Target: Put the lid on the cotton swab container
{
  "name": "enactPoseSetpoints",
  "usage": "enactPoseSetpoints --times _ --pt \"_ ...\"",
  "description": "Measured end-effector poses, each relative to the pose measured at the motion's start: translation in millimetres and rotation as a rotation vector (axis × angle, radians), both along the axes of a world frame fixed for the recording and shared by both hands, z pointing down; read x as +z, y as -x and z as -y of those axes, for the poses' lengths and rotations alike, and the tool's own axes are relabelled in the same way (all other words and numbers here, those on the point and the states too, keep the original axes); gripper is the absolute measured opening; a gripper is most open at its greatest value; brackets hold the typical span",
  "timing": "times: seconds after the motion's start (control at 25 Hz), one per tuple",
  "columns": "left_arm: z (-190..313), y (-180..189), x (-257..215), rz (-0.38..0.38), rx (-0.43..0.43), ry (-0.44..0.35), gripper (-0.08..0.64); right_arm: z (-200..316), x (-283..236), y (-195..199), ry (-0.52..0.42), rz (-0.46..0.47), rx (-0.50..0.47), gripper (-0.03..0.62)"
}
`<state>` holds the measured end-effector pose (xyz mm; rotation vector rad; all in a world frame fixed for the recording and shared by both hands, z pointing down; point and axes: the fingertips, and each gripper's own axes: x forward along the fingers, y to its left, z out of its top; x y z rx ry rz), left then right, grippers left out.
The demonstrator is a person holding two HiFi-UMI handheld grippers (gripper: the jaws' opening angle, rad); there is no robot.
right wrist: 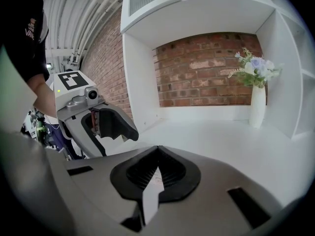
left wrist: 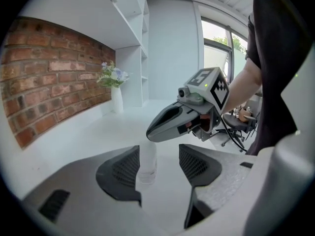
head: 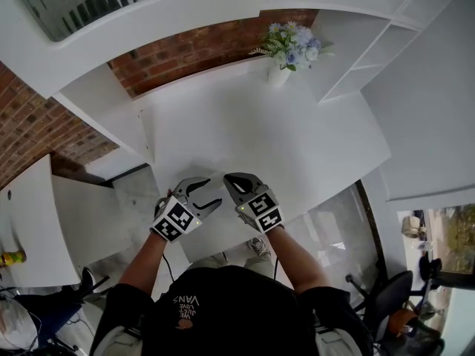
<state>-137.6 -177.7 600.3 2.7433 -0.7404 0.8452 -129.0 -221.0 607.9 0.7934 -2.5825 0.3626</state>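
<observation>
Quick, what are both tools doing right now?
Left tool: open, clear container between its jaws, not squeezed.
Right tool: closed, nothing clearly held.

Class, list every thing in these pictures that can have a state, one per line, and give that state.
left gripper: jaws apart, gripping nothing.
right gripper: jaws shut together, nothing clearly held.
cotton swab container: upright on the desk, between the left gripper's jaws; cannot tell whether its lid is on.
vase: upright, holding flowers.
</observation>
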Motion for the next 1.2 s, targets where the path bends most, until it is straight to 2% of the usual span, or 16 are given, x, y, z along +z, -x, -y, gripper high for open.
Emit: enactPoseSetpoints --times 0.32,0.56,0.84,1.2 --pt "12 6 -12 -0.087 -0.099 -0.046 0.214 0 1 0 0.001 0.0 0.007 0.002" --pt "19 16 -6 -0.111 -0.203 -0.036 0.048 -1 2 0 0.0 -0.005 0.006 0.002" --pt "20 19 8 -0.107 -0.224 0.001 0.028 -1 2 -1 0.003 0.0 0.007 0.002" --pt "21 20 16 -0.098 -0.243 0.01 0.008 0 2 -1 -0.009 -0.006 -0.002 0.002"
